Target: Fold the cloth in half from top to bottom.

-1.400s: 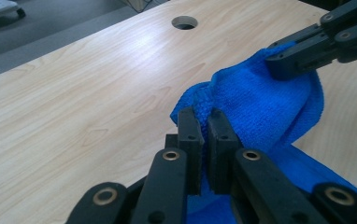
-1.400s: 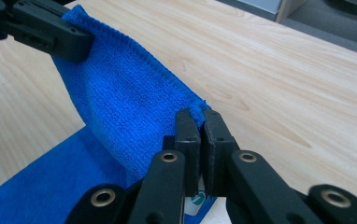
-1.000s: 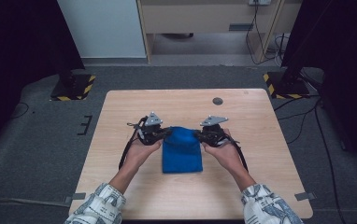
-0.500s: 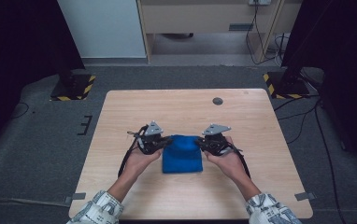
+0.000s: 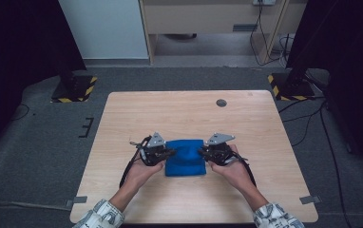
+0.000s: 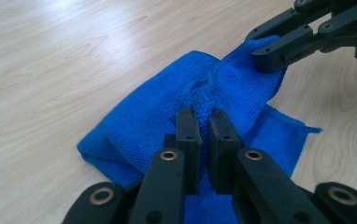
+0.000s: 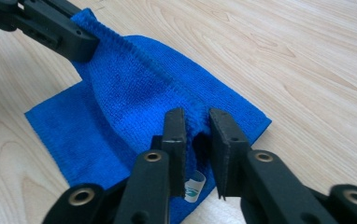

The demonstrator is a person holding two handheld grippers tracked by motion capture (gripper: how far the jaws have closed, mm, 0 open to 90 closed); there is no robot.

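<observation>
Blue cloth (image 5: 185, 157), a folded microfibre square lying on the near half of the wooden table (image 5: 189, 114), midway between its left and right edges. The upper layer is raised into a ridge running left to right, while the lower layer lies flat on the wood; a small white label (image 7: 194, 185) shows at the near right edge. The left gripper (image 5: 167, 153), held in the person's left hand (image 5: 140, 170), is clamped on the left end of this ridge, its jaws nearly together with a bunched fold of fabric pressed between the pads. The right gripper (image 5: 202, 152), held in the right hand (image 5: 234, 170), meets the right end of the ridge; its jaws have just been opening, and in the right gripper view the hem sits between them with a gap beside the right-hand jaw, so the pads no longer press it from both sides. A small dark disc (image 5: 221, 102) lies on the far part of the table, well apart from the cloth. Dark carpet (image 5: 46, 142) surrounds the table.
</observation>
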